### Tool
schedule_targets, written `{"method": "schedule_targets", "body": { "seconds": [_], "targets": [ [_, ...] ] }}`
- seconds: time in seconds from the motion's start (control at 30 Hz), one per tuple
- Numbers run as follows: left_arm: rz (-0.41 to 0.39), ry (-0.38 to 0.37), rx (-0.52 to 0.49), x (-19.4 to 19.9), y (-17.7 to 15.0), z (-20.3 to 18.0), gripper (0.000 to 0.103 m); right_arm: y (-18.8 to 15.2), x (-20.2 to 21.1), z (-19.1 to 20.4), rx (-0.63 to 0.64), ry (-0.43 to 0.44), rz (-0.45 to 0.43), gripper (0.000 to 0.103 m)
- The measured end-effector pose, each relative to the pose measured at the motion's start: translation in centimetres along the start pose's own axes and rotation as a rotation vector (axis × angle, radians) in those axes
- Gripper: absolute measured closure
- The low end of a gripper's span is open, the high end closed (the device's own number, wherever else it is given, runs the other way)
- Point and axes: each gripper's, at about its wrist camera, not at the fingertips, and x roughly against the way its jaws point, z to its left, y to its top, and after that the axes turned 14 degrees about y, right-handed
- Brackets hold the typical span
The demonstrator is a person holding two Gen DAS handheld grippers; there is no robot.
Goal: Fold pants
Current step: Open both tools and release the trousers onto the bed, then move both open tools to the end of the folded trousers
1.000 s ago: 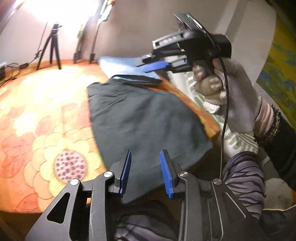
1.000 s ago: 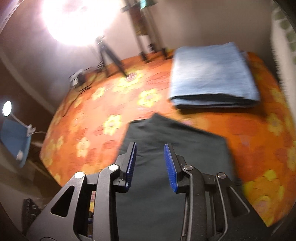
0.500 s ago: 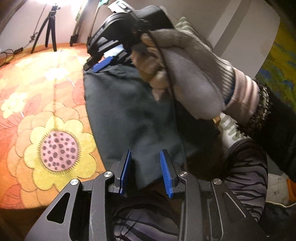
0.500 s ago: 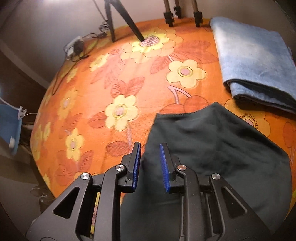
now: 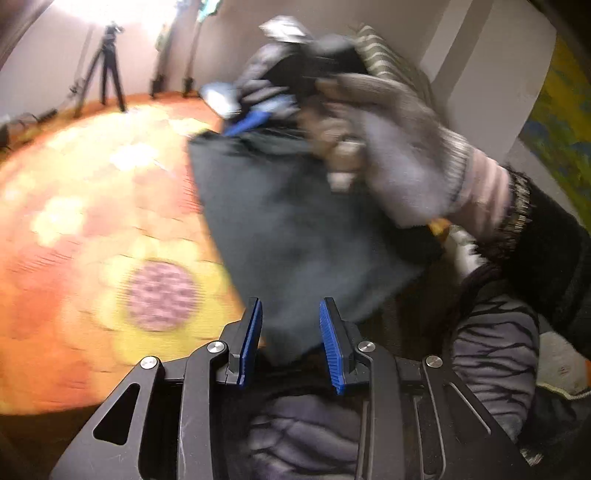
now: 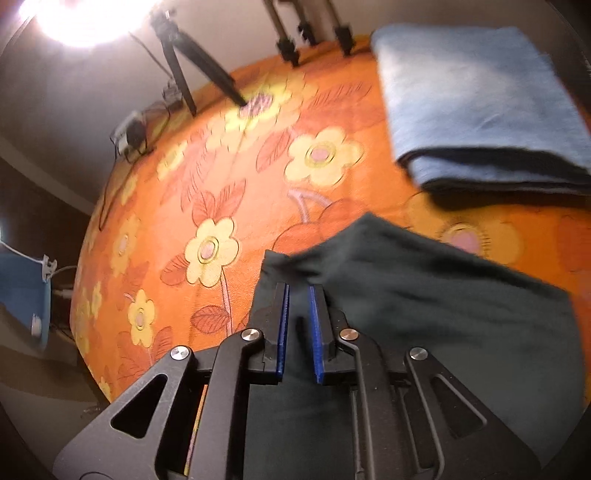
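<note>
The right gripper [image 6: 298, 326] is narrowing its jaws, not yet pinching, over the dark pants [image 6: 424, 295] corner; it should bite both layers squarely, while the left gripper [image 5: 290, 336] is waiting with jaws released.

I see matt dark cloth pants [image 6: 424, 295], a soft blue folded denim-like cloth [image 6: 476, 103], a fuzzy printed orange bedcover [image 6: 207, 192], and my tongs' matt black plastic arms with ribbed blue pads [image 6: 316, 332] and shiny metal rivets.

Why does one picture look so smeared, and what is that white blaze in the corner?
Left wrist view: motion blur smears the gloved hand and flowered cloth. Right wrist view: sharper, but a lamp glares top left, and the fisheye lens bends the surface into a dome.
</note>
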Motion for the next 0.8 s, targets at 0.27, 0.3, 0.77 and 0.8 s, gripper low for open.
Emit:
{"method": "schedule_targets", "body": {
  "seconds": [0.27, 0.3, 0.77, 0.8],
  "targets": [
    [-0.095, 0.315, -0.113, 8.1, 4.9, 4.1, 0.072, -3.4, 10.8, 1.1, 0.051, 0.066, -0.209, 0.065],
    [-0.108, 0.346, -0.136, 8.7, 5.8, 4.3, 0.072, -4.0, 11.6, 1.0, 0.056, 0.066, -0.225, 0.065],
    [-0.326, 0.676, -0.424, 19.7, 18.5, 0.7, 0.072, -9.4, 17.4, -0.7, 0.047, 0.069, -0.355, 0.062],
    [-0.336, 0.681, -0.435, 19.9, 19.1, 0.3, 0.071, -9.4, 17.5, -0.9, 0.046, 0.069, -0.359, 0.062]
  ]
}}
